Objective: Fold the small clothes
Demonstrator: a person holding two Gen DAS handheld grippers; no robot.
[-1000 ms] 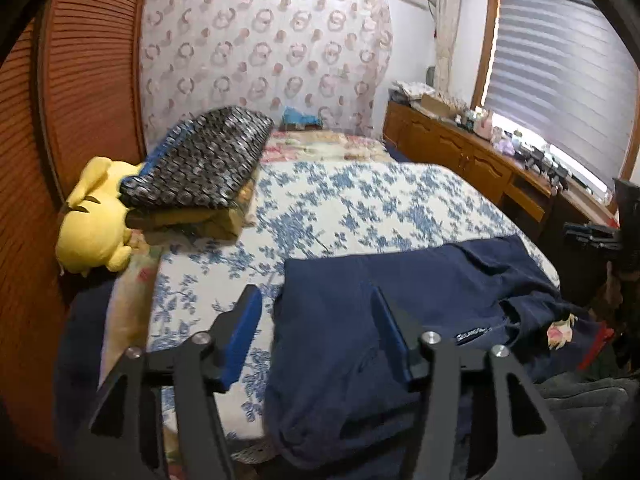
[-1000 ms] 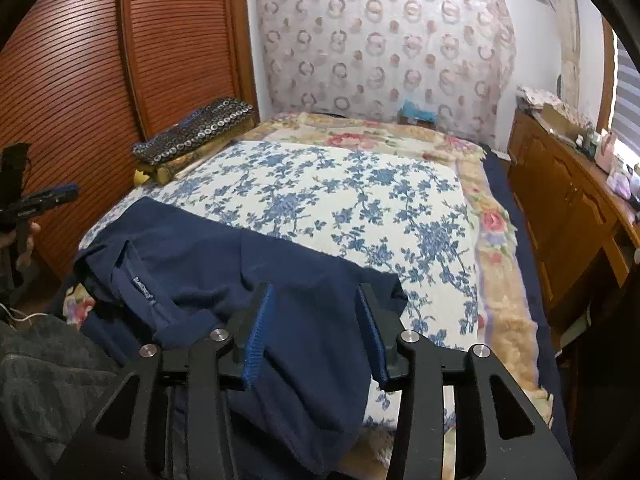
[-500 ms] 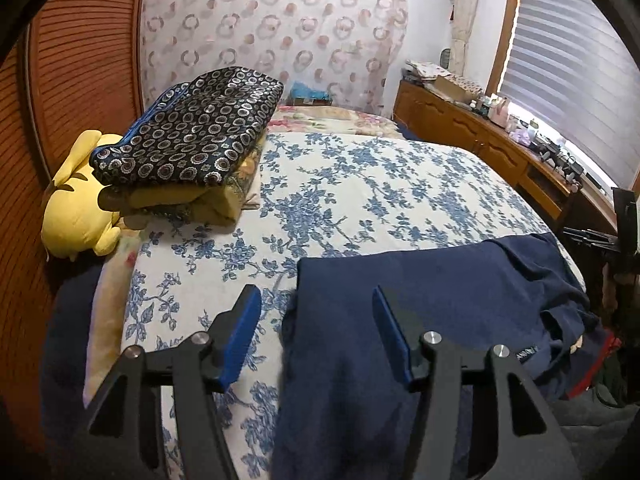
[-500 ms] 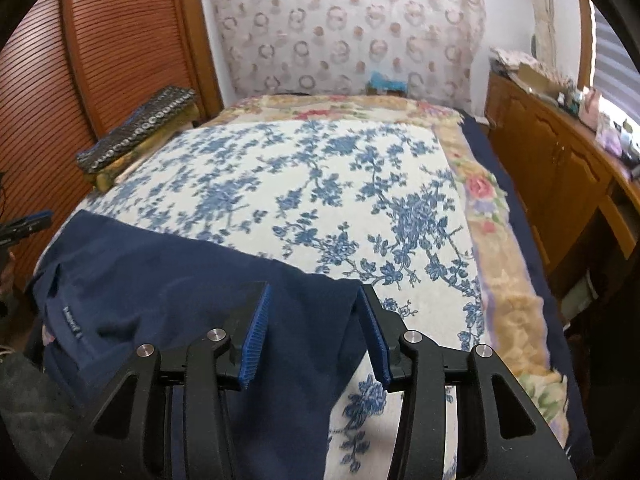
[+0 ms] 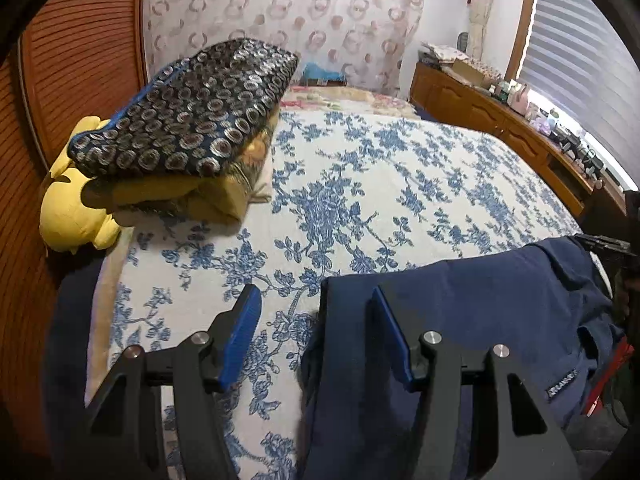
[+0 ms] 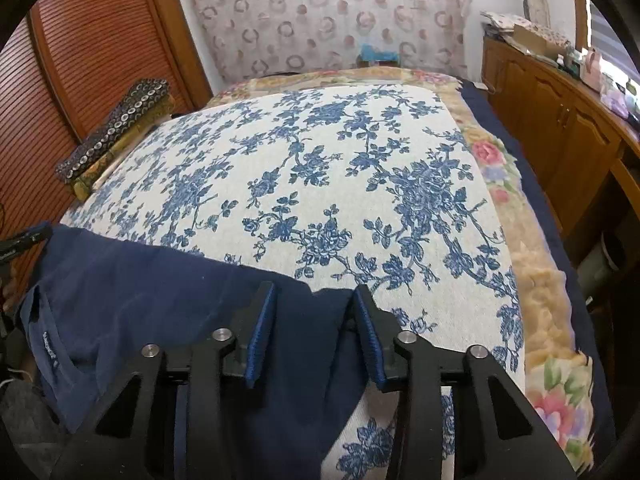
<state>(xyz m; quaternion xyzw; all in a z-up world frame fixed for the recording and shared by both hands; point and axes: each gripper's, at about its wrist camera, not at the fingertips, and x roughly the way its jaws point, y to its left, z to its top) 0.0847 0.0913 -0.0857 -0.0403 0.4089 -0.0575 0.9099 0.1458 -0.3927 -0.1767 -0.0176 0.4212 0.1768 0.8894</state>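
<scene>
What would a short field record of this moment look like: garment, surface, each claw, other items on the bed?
garment: navy top, spread at the bed's near edge
surface: blue floral bedspread
left claw: jaws apart, straddling the garment's side edge, not gripping
right claw: jaws closing, garment's corner between them
other items: folded patterned blankets; yellow plush toy beside them

The garment (image 5: 472, 312) is plain navy. The bedspread (image 6: 320, 168) is cream with blue flower sprays, its right edge tan with pink roses. At the bed's far left corner a folded cloth (image 5: 188, 120) is dark with silver rings, beside a yellow plush (image 5: 72, 216). Gripper pads (image 6: 260, 336) are blue.
</scene>
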